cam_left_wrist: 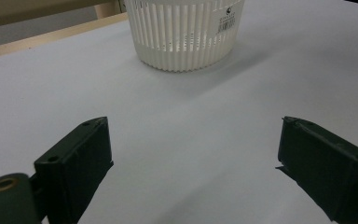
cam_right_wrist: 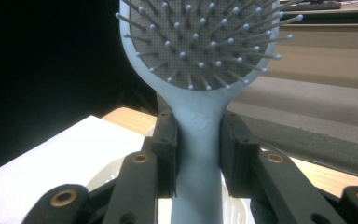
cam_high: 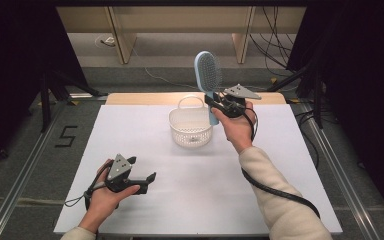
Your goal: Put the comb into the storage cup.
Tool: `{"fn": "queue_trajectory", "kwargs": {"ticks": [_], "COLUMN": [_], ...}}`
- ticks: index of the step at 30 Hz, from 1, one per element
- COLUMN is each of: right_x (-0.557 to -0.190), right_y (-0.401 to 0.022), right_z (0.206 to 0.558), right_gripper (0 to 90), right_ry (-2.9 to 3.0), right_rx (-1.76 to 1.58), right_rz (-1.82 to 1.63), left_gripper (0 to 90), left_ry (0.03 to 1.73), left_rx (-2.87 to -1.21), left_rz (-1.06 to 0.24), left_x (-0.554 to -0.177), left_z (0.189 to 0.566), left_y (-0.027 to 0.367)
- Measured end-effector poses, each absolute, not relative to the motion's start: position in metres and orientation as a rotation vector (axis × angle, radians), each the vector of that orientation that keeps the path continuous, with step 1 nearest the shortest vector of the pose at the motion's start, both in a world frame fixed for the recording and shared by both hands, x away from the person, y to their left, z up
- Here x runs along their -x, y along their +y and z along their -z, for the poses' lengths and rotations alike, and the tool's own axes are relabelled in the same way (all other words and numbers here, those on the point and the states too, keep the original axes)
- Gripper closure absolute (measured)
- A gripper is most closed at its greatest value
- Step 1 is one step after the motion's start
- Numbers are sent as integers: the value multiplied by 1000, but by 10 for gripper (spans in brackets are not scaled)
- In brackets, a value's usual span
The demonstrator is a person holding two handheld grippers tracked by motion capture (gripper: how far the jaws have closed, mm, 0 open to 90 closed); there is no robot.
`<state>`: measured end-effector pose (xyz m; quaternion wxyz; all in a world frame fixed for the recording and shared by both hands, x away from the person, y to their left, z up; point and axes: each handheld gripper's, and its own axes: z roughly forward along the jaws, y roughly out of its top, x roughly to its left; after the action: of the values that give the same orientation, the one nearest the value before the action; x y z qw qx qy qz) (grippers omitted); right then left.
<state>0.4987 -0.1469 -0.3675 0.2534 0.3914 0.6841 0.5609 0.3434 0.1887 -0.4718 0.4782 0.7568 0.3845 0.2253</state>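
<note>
While the high view shows the light blue hairbrush (cam_high: 207, 75) held upright just beside the white slotted basket (cam_high: 190, 131) on the white table (cam_high: 130, 130), the right gripper view reveals the right gripper (cam_right_wrist: 198, 154) clamped on its handle neck. The left gripper (cam_left_wrist: 193, 168) rests wide open, holding nothing, facing the basket.
</note>
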Motion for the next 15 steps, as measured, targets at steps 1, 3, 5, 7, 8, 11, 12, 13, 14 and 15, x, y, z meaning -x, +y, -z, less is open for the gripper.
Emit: {"fn": "queue_trajectory", "kwargs": {"ticks": [1,3,5,7,8,11,12,13,14,15], "right_x": [-499,-499,-500,-500,-500,-501,-501,-501,-502,-502], "right_y": [-147,-147,-146,-146,-146,-146,-145,-145,-145,-145], "right_z": [367,367,366,365,365,365,365,364,364,364], "right_gripper": [703,703,704,703,703,703,703,703,704,703], "right_ry": [1859,1858,1859,1858,1856,1856,1857,1857,1857,1856], "right_rx": [-1064,-1062,-1062,-1061,-1062,-1061,-1060,-1061,-1062,-1062], "right_rz": [-1525,-1523,-1523,-1522,-1524,-1523,-1522,-1523,-1522,-1523], "left_gripper": [91,92,91,92,92,92,92,92,93,92], "left_ry": [939,939,940,938,938,939,939,939,939,939], "left_rx": [-1848,-1848,-1847,-1848,-1849,-1848,-1849,-1849,-1849,-1849], "left_rz": [-550,-550,-550,-550,-550,-550,-550,-549,-550,-550], "left_x": [-343,-343,-343,-343,-343,-343,-344,-344,-344,-344], "left_z": [472,472,472,472,472,472,472,472,472,472], "left_y": [189,189,189,189,189,189,189,189,189,189]}}
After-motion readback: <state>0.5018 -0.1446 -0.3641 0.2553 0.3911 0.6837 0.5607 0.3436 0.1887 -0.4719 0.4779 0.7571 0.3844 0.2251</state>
